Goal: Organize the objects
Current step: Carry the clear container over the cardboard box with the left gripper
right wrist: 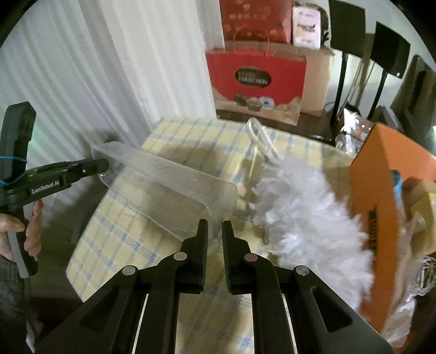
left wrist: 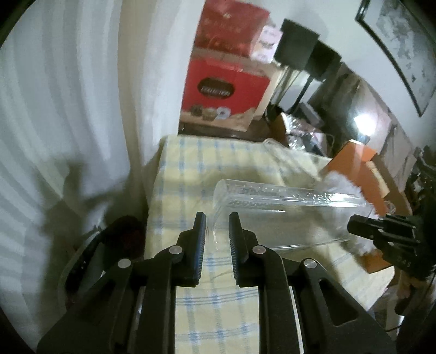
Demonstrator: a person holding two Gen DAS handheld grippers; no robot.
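White letters on the side of the left gripper [right wrist: 105,164] read "GenRobot.AI". The dark oval label on the red gift box [right wrist: 256,81] shows "COLLECTION", the line above it too blurred to read. Printing on the red bag [right wrist: 254,20] and white pouch [right wrist: 306,24] above stays illegible.

A clear container [right wrist: 174,188] is held over the table [right wrist: 190,130] between the two grippers: the left gripper [left wrist: 216,237] at one end, the right gripper [right wrist: 215,234] at the other. To the container's right lies a fluffy duster [right wrist: 302,207], with a box [right wrist: 381,190] further right. Behind the table stands a gift bag [right wrist: 256,84]
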